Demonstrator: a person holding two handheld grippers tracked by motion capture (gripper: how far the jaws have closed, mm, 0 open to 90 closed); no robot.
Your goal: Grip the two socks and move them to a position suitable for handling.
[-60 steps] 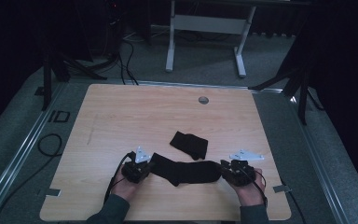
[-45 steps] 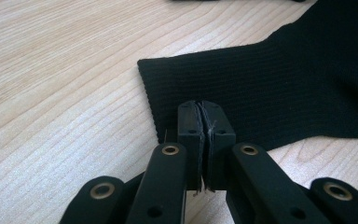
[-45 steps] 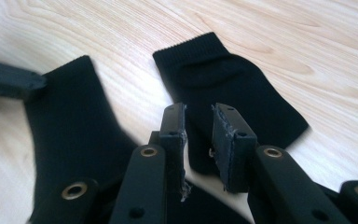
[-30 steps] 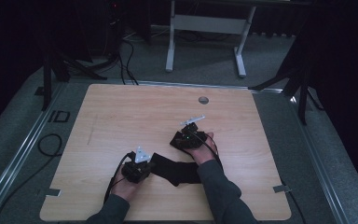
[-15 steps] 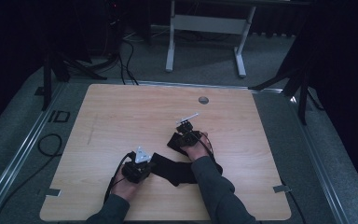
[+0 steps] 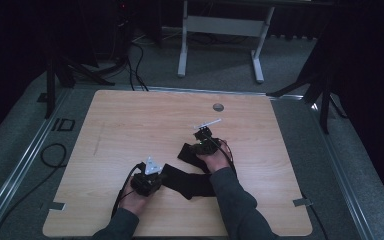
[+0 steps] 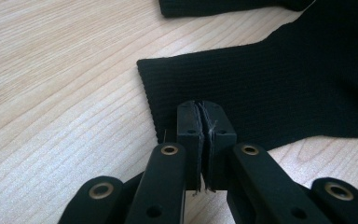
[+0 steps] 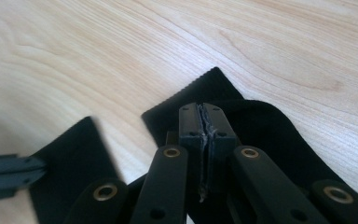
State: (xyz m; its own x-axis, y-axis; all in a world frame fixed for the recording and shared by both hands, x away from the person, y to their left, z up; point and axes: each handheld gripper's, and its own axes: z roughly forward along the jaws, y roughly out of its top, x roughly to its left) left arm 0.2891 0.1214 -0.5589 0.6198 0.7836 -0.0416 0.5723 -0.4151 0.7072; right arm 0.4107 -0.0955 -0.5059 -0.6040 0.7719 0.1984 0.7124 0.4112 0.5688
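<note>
A person works at a light wooden surface with a hand-held gripper in each hand. Two black ribbed socks lie near the middle of its near half. The longer sock stretches from left to right, and the smaller sock lies just beyond it, touching or overlapping it.

The left gripper rests at the long sock's left end; in the left gripper view its jaws are pressed together on the ribbed cuff edge.

The right gripper sits over the smaller sock. Its jaws have just been closing and now meet with a fold of that sock's fabric pinched between them.

To pair the socks well, the right hand should probably lift only enough to clear the surface, carry the small sock over the long one with cuffs matched, and keep the left grip steady so the lower sock stays flat.
</note>
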